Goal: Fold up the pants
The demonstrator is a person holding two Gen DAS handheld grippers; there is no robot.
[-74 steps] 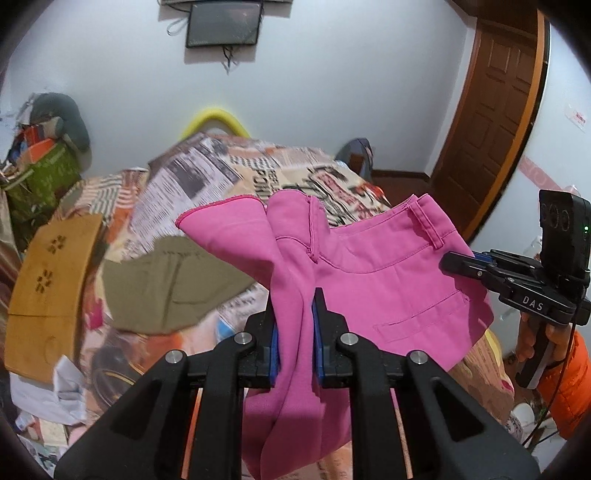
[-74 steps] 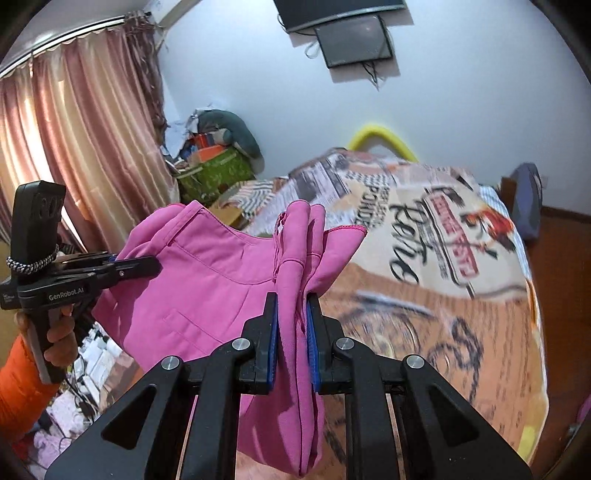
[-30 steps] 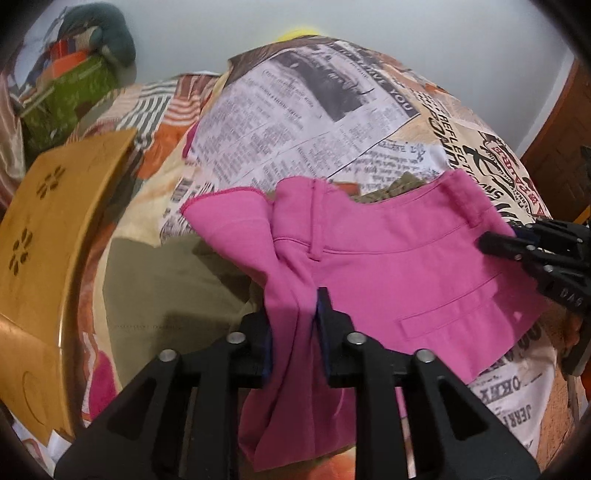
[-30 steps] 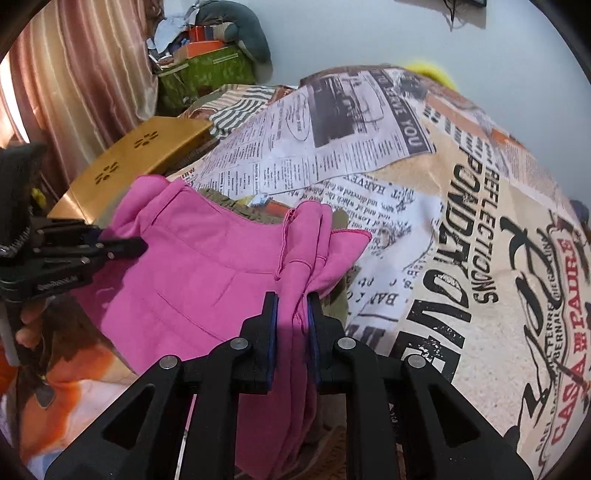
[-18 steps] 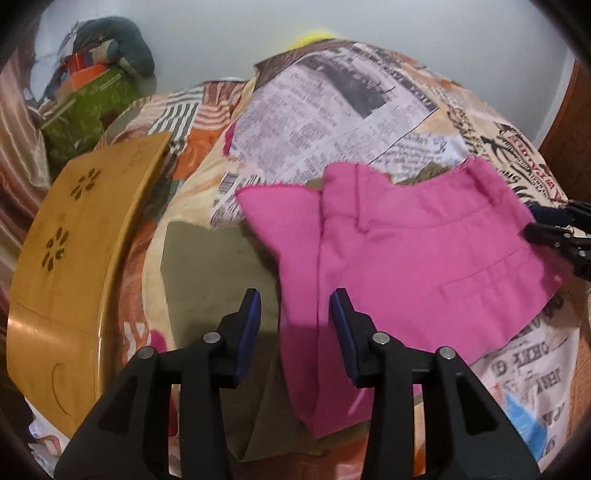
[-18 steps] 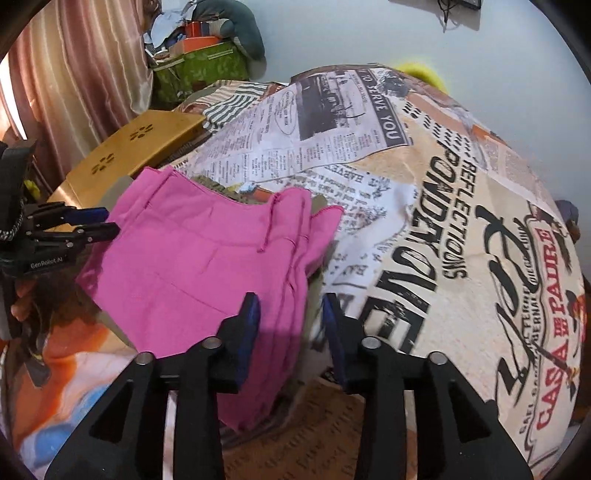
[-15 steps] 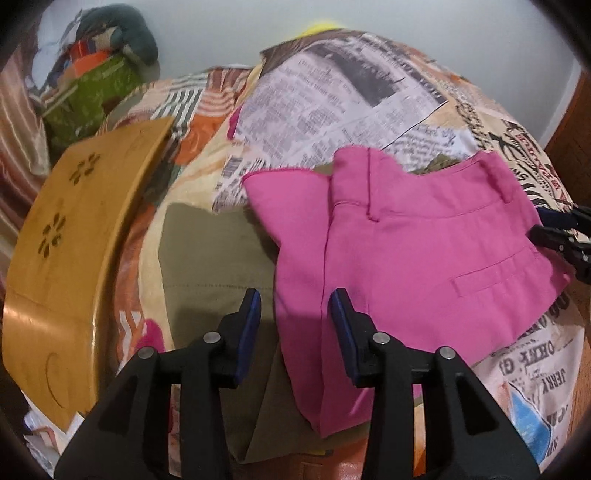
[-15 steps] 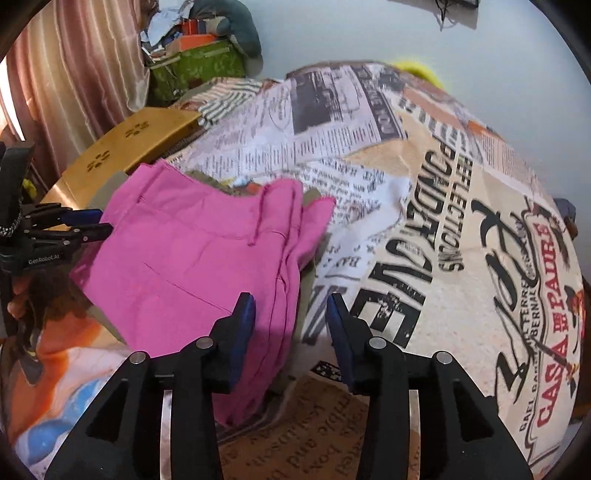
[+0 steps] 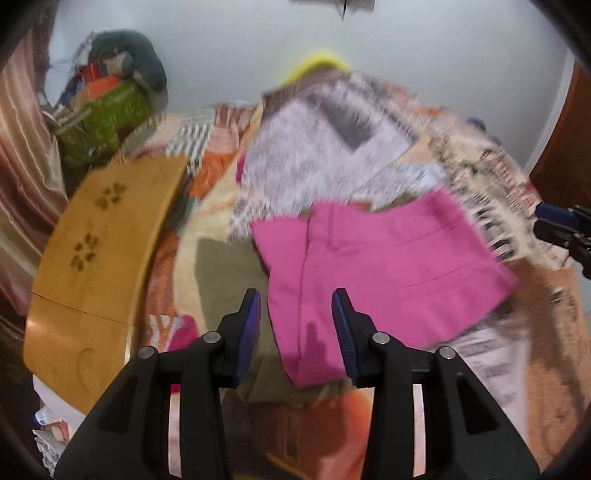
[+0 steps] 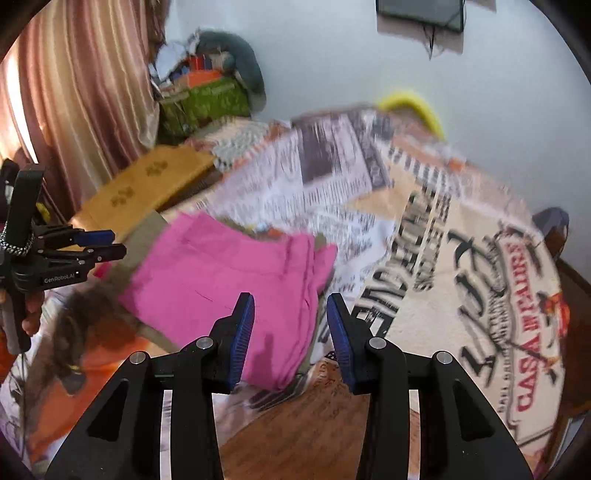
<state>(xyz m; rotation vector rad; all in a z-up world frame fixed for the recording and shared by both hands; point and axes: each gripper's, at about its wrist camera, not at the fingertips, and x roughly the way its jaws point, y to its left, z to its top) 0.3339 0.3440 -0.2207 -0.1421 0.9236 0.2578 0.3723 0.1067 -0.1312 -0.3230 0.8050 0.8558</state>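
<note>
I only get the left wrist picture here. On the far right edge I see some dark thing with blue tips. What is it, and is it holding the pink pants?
Observer: That is the right gripper. Its own camera shows its jaws wide apart with nothing between them; the pink pants lie flat on the bedspread.
Operator: And my gripper, from over there?
Observer: The left gripper shows at the left edge, open, clear of the pants.
Operator: Anything on the wall I can't see?
Observer: A dark screen hangs high on the wall.
</note>
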